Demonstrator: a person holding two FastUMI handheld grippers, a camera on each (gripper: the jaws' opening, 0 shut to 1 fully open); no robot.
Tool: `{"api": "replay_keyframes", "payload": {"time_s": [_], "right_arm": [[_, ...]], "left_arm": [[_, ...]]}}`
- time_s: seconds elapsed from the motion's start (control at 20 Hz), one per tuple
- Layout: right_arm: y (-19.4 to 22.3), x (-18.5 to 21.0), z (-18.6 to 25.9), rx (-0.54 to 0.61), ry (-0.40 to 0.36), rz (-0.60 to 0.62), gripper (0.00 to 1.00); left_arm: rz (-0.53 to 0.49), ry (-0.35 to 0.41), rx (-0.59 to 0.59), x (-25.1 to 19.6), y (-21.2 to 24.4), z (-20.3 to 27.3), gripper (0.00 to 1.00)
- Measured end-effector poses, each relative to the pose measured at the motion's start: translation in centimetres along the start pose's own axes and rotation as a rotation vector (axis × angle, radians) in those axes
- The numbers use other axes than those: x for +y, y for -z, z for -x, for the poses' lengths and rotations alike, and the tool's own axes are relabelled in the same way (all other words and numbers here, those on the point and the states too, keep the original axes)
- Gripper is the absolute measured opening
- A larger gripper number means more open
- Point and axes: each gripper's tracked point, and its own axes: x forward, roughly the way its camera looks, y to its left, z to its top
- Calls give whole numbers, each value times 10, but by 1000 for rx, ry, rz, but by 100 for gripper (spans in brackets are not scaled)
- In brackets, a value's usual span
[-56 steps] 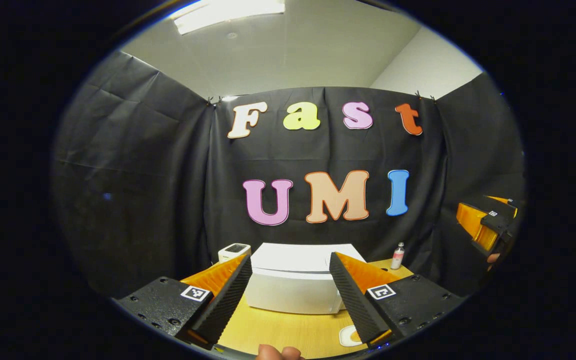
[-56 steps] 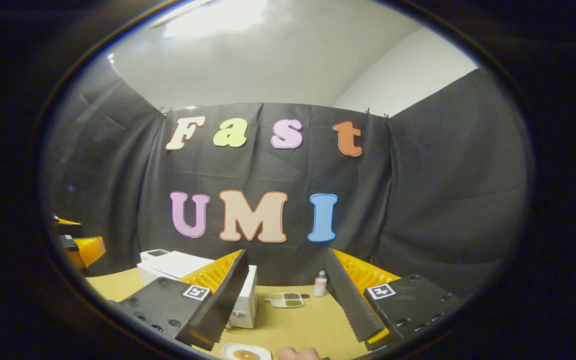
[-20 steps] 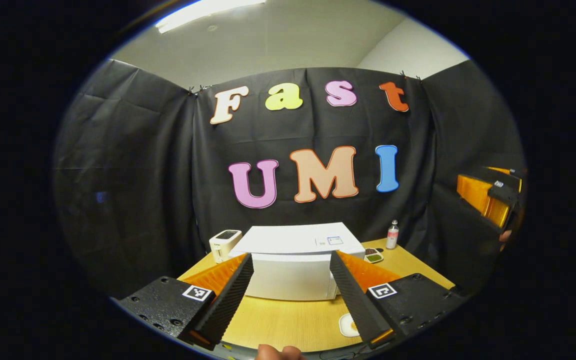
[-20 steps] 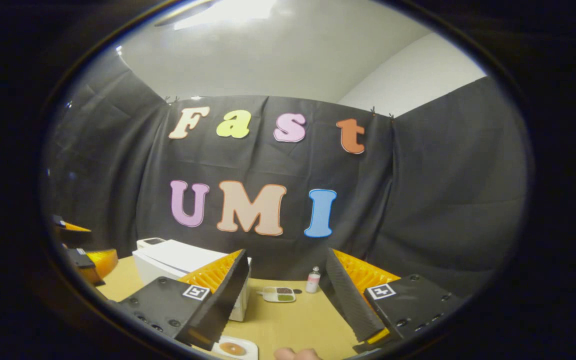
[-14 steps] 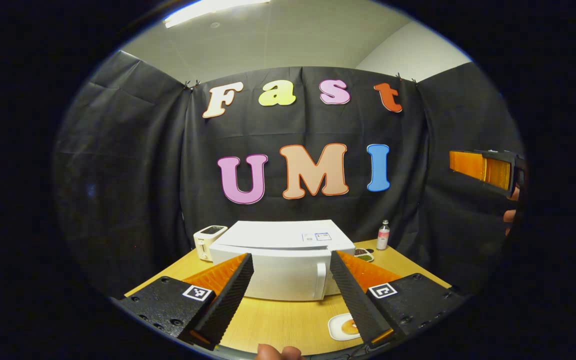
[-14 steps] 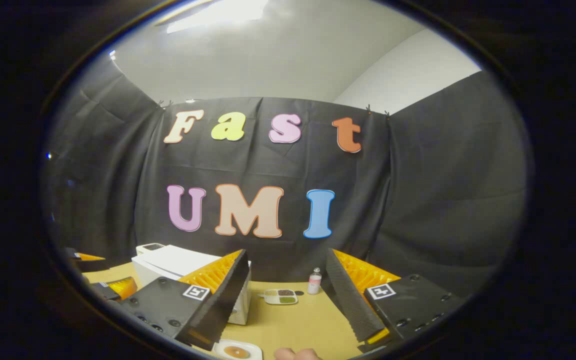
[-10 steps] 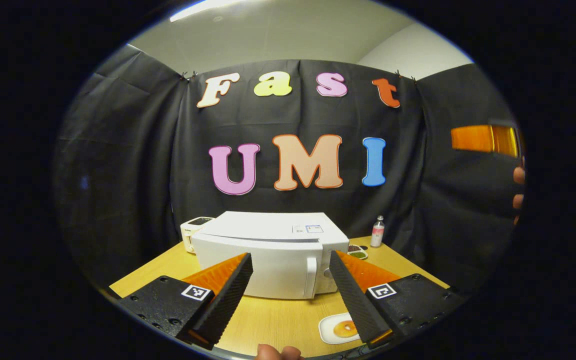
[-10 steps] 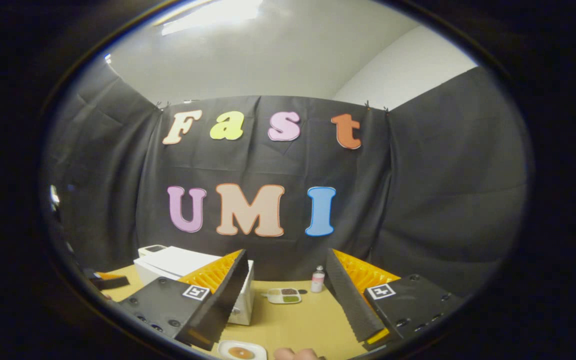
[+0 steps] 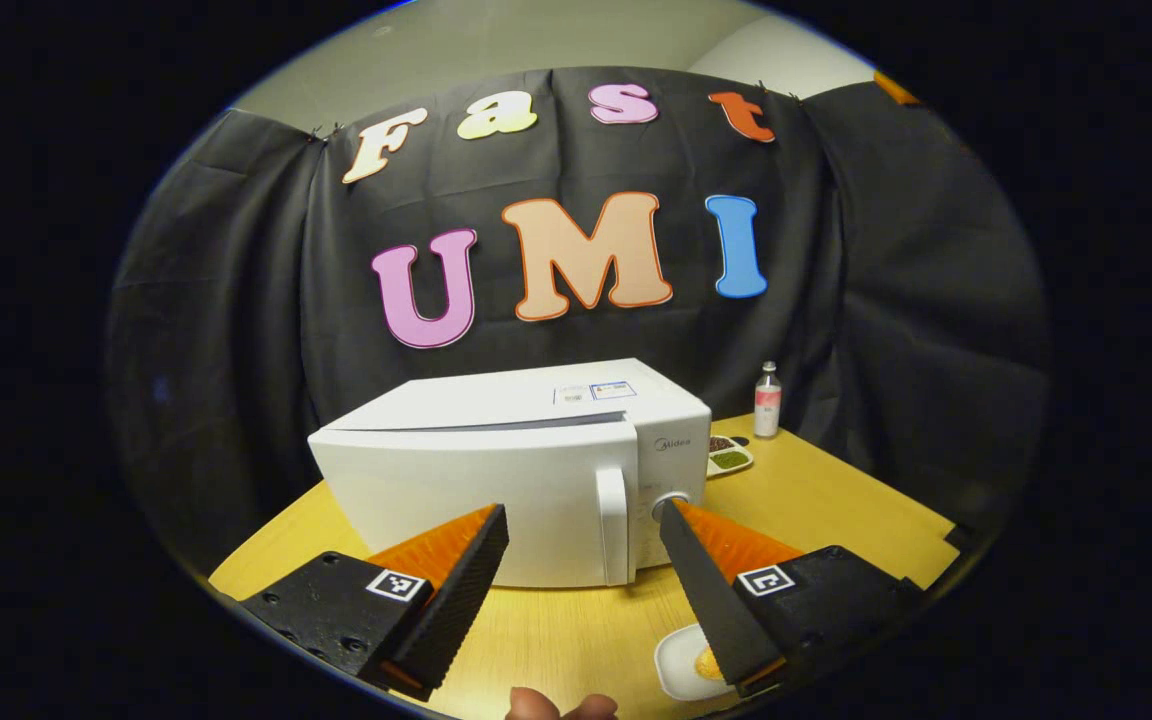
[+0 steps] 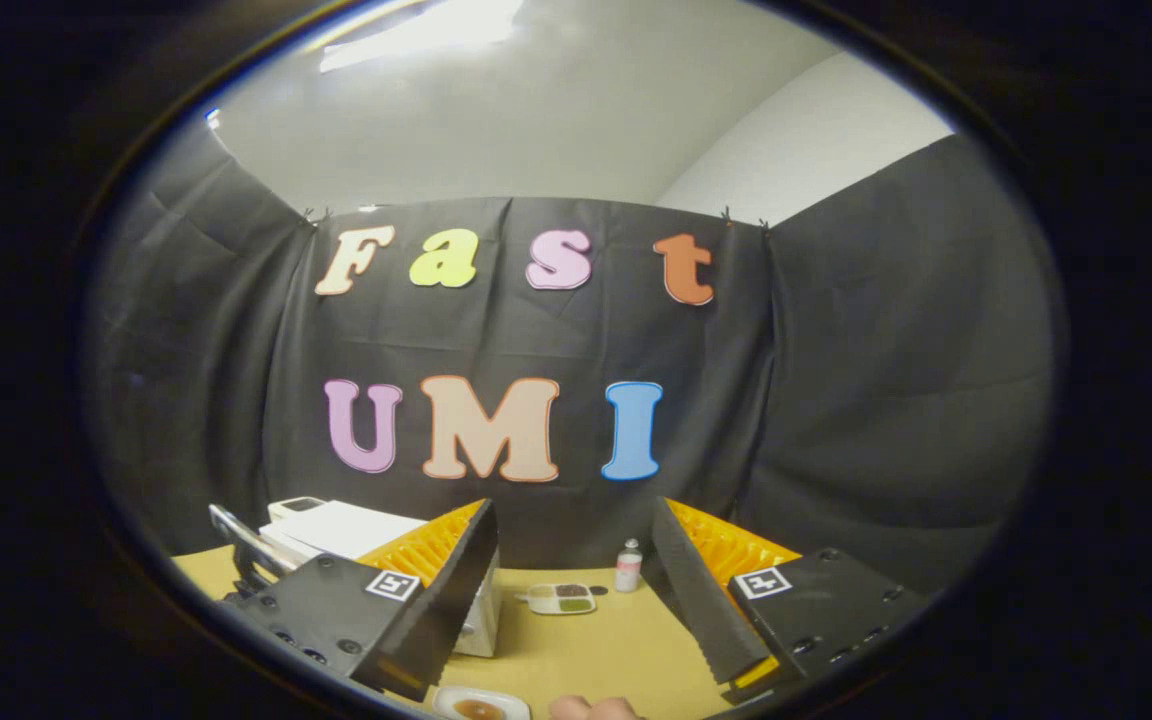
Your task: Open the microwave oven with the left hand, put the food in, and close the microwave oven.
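On the wooden table, the white microwave oven stands shut, its vertical handle between the spread, empty fingers of the left gripper. Behind its right finger, the food plate is half hidden. Seen from the right gripper view, the right gripper, also spread and empty, covers most of the oven; the plate is cut off at the bottom edge.

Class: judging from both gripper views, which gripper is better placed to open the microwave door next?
Left. The left gripper is open, framing the microwave door handle; the right gripper faces past it.
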Motion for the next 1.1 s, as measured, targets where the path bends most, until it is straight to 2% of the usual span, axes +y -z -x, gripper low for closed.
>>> {"api": "replay_keyframes", "payload": {"time_s": [0.35, 0.55, 0.7, 0.8, 0.85, 0.9, 0.95, 1.0, 1.1], "right_arm": [[2, -33, 11, 8, 90, 57, 98], [1, -48, 13, 9, 133, 76, 96], [4, -48, 9, 24, 133, 68, 96], [10, -47, 7, 43, 126, 66, 96], [11, -46, 6, 48, 123, 68, 96], [11, -44, 6, 49, 118, 69, 96], [9, -42, 4, 46, 113, 68, 96], [7, -40, 3, 42, 109, 70, 96], [5, -39, 4, 35, 101, 80, 96]], "left_arm": [[-38, 50, 86, -23, 35, -54, 97], [-22, 20, 118, -19, 44, -75, 95], [-16, 19, 139, -19, 52, -82, 92], [-14, 13, 136, -17, 51, -83, 85], [-19, 15, 142, -18, 52, -83, 73], [-21, 47, 159, -27, 58, -85, 66], [-49, 60, 184, -32, 65, -88, 49], [-78, 63, 161, -33, 61, -87, 36], [-57, 66, 145, -31, 58, -86, 24]]}}
